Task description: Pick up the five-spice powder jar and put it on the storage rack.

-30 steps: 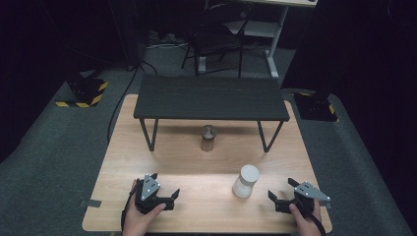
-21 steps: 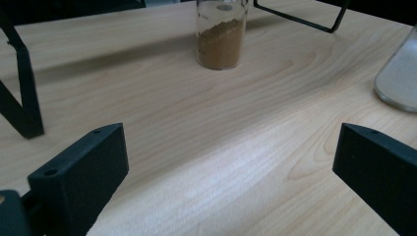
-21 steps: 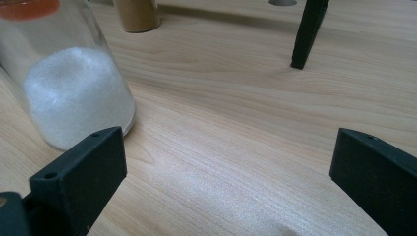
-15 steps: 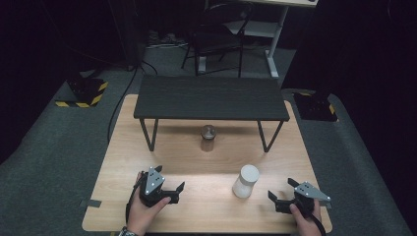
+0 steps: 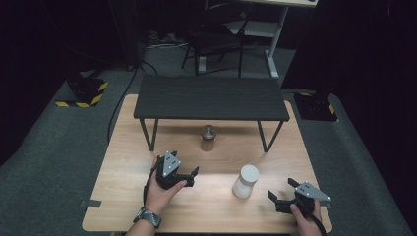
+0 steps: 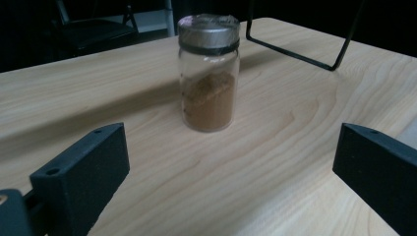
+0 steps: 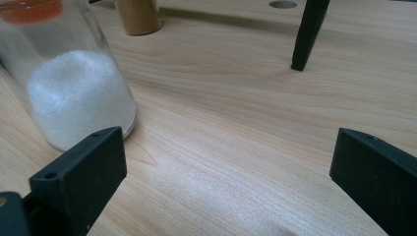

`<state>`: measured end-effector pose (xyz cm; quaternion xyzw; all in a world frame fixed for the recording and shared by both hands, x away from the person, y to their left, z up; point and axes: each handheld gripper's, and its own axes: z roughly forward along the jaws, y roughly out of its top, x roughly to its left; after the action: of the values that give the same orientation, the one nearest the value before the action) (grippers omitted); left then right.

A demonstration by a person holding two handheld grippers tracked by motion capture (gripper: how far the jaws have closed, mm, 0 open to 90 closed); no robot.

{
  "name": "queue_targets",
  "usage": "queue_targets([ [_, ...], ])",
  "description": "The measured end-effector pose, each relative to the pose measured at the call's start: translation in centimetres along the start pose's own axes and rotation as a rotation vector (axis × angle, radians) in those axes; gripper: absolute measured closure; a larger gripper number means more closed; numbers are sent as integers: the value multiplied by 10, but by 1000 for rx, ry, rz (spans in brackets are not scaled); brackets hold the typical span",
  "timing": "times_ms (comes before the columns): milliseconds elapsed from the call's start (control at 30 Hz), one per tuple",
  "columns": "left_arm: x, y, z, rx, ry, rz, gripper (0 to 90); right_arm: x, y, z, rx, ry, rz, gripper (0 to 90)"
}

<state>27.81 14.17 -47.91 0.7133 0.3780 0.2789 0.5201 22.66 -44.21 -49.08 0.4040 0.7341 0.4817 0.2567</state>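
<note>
A small glass jar of brown powder (image 5: 208, 137) with a metal lid stands upright under the front edge of the black stand (image 5: 211, 97); it is centred in the left gripper view (image 6: 209, 73). My left gripper (image 5: 192, 177) (image 6: 231, 147) is open, pointing at this jar from a short way off, with nothing between its jaws. A jar of white grains (image 5: 245, 181) (image 7: 74, 93) stands at the front right. Just right of it, my right gripper (image 5: 280, 190) (image 7: 226, 152) is open and holds nothing.
The light wooden table (image 5: 123, 196) carries the low black stand on thin metal legs (image 7: 307, 34). The brown jar's base (image 7: 138, 17) shows beyond the white jar. A chair (image 5: 216, 34) and a desk frame stand on the dark floor behind.
My left gripper has moved forward and to the right, closer to the brown jar. The right gripper and both jars have stayed put.
</note>
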Motion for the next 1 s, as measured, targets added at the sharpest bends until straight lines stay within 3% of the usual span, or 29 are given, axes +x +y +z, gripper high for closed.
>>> queue_targets([
  [300, -2, 7, 31, -4, -15, 15, 7, 0, -1, -1, -5, 1, 1, 1],
  [733, -7, 21, 80, -25, 24, -37, 30, -2, -4, -3, -18, 4, 18, 1],
  [867, -4, 26, 92, -32, 35, -72, 37, -3, -5, -3, -23, 4, 23, 1],
  [1000, -2, 28, 102, -25, 37, -70, 82, -4, -6, -4, -27, 5, 33, 1],
])
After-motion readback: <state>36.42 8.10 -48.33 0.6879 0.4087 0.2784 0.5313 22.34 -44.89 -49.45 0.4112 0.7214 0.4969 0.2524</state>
